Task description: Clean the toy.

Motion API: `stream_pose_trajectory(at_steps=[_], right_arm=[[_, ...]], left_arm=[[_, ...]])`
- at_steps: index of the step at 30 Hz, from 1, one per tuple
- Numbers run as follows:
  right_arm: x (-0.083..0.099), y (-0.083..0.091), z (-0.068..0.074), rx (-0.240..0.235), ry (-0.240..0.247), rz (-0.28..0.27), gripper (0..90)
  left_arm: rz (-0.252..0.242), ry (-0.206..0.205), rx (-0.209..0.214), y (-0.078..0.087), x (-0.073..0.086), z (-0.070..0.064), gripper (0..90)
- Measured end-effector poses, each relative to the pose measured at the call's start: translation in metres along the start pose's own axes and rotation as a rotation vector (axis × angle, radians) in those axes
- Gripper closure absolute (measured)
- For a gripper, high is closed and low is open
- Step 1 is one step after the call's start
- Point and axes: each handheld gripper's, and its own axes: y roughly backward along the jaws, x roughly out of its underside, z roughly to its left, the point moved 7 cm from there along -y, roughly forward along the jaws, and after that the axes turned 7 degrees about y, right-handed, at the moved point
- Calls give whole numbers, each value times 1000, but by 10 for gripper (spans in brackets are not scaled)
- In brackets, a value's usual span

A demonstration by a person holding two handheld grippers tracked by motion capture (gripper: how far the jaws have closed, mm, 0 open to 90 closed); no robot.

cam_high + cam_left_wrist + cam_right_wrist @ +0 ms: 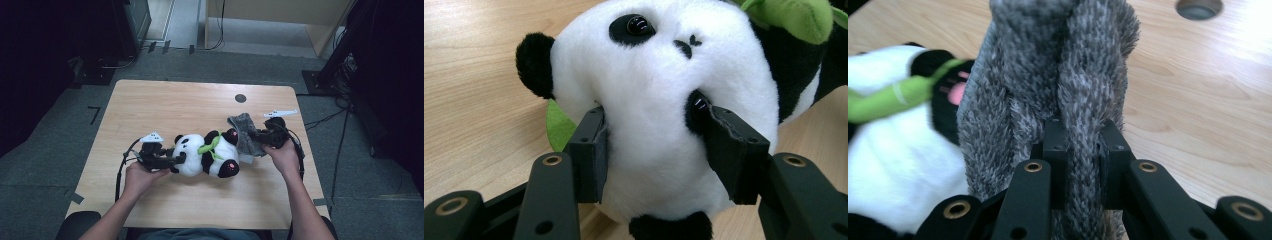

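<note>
Partly, grey cloth [246, 134] covers panda's [207, 154] foot.

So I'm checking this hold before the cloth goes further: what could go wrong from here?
1. The left claw squeezes the plush panda by its soft, rounded head, with one jaw right beside an eye; the head could squirm out or get dented.
2. The right claw pinches just one fold of the grey fuzzy cloth; that fold may slide free if pulled against the panda.
</note>
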Motion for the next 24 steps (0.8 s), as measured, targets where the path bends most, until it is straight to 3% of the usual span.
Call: stream_pose_trajectory(at_steps=[5,8,9,15,24], right_arm=[[-2,7,-7,16,-18,-25,794],[-15,23,-2,6,-9,-93,795],[-15,23,-2,6,-9,-93,795],[-39,37,24,-33,46,-140,795],[-73,31,76,-131,137,-146,798]], left_arm=[[0,-4,1,0,0,0,461],[0,-3,-1,0,0,0,461],[-2,-3,-1,0,0,0,461],[-4,-8,-10,0,0,-2,458],[-28,-18,-19,0,2,-3,454]])
